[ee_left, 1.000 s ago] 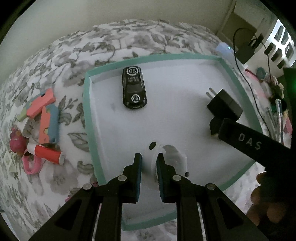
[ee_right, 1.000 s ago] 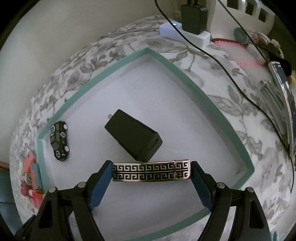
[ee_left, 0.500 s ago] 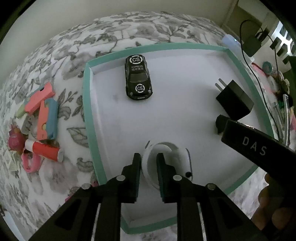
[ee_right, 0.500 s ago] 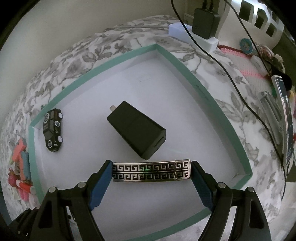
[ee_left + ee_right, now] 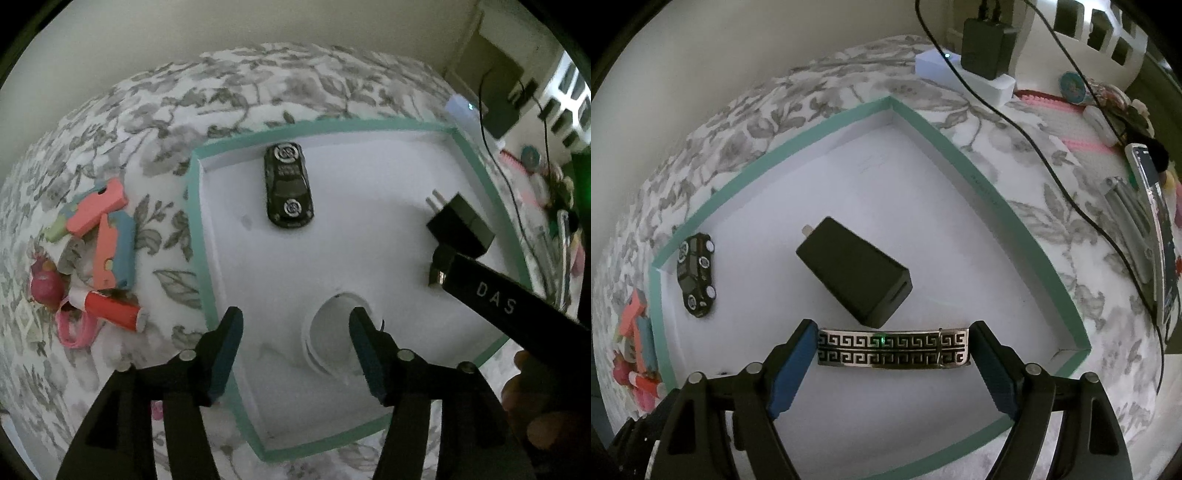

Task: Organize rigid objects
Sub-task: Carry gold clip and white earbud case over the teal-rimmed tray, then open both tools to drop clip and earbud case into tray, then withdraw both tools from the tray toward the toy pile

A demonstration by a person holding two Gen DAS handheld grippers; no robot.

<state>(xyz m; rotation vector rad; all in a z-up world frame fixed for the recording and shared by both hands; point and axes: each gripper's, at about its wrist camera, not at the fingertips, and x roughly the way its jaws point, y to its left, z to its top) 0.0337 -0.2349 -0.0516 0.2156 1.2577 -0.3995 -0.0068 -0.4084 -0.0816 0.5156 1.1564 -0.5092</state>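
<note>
Left gripper: the left gripper (image 5: 295,345) is seen at the lower centre of the left wrist view with its fingers spread wide; nothing is held between them.
White round object: a white round object (image 5: 334,341) is seen on the tray floor, partly between the spread fingers and nearer the right one; whether it is touched cannot be told.
Right gripper: the right gripper (image 5: 893,349) is closed on a metal hair clip (image 5: 893,349) with a Greek-key pattern, gripped by its 2 ends and held level above the tray floor at the lower centre of the right wrist view.
Tray: a white tray with a teal rim (image 5: 195,236) (image 5: 1015,218) is laid on a floral cloth (image 5: 155,110).
Toy car: a black toy car (image 5: 288,184) (image 5: 695,275) is placed in the tray near its upper left corner.
Charger: a black plug adapter (image 5: 460,223) (image 5: 853,271) is lying in the tray, just above the hair clip in the right wrist view.
Outside the tray: a heap of pink, blue and red items (image 5: 96,254) is seen on the cloth at the left of the left wrist view.
</note>
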